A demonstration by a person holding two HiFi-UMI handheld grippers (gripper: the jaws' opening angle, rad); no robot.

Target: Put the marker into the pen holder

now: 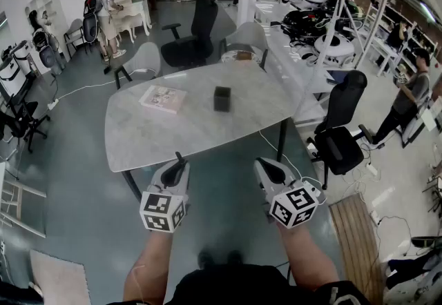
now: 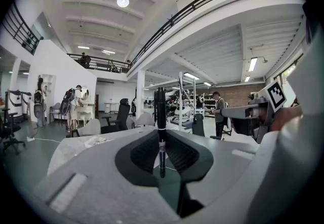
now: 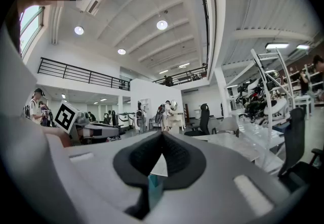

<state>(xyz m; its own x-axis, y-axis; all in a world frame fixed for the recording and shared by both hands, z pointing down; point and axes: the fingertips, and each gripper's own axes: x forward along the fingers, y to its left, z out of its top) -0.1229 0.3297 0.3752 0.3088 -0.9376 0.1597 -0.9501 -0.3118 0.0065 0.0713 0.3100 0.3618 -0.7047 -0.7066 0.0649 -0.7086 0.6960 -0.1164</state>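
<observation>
A black marker [image 2: 161,116] stands upright between the jaws of my left gripper [image 2: 161,136], which is shut on it. In the head view its tip [image 1: 181,156] pokes out of the left gripper [image 1: 179,163], held low in front of the table's near edge. The black square pen holder [image 1: 222,99] stands near the middle of the grey table [image 1: 207,128], well beyond both grippers. My right gripper [image 1: 265,165] hangs beside the left one, jaws closed tip to tip with nothing between them [image 3: 162,136].
A book [image 1: 163,99] lies on the table left of the pen holder. Black office chairs stand behind the table [image 1: 195,29] and at its right [image 1: 342,132]. A cable [image 1: 276,152] hangs off the near right edge. People stand far left and far right.
</observation>
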